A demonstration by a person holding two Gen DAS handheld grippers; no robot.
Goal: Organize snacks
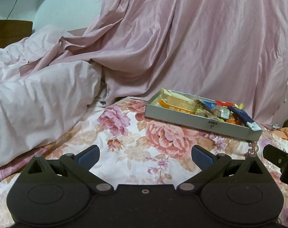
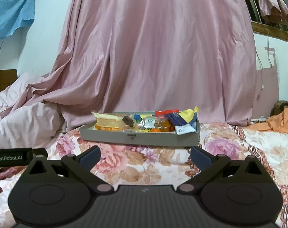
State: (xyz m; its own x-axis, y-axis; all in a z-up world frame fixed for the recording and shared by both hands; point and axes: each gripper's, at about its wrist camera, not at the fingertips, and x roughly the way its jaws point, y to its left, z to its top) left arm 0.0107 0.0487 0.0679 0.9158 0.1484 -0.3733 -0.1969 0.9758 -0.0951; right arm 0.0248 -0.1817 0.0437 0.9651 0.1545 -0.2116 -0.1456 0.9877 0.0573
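1. The left hand-held gripper (image 1: 145,156) hovered low over the bed (image 1: 136,152), its blue-padded fingers (image 1: 201,158) spread wide and gripping nothing.
2. The right hand-held gripper (image 2: 144,156) sat beside it, likewise spread and empty, pointed straight at the grey box (image 2: 140,137); part of its black body showed at the right edge of the left wrist view.
3. The grey box, a shallow open tray, rested on the floral bedspread (image 2: 229,152) just ahead of both tools, lying to the right in the left wrist view.
4. The snacks (image 2: 149,122) lay inside the box in a loose heap: an orange-and-cream wafer pack (image 2: 107,123) at the left end, small wrapped sweets in the middle, and a dark blue packet (image 2: 179,122) leaning over the right end.
5. With every visible snack already in the tray, the empty gaping fingers suggested either a finished tidy or a pause before rearranging.
6. Behind the box hung a pink curtain (image 2: 159,57); a pale rumpled duvet (image 1: 39,95) lay to the left.
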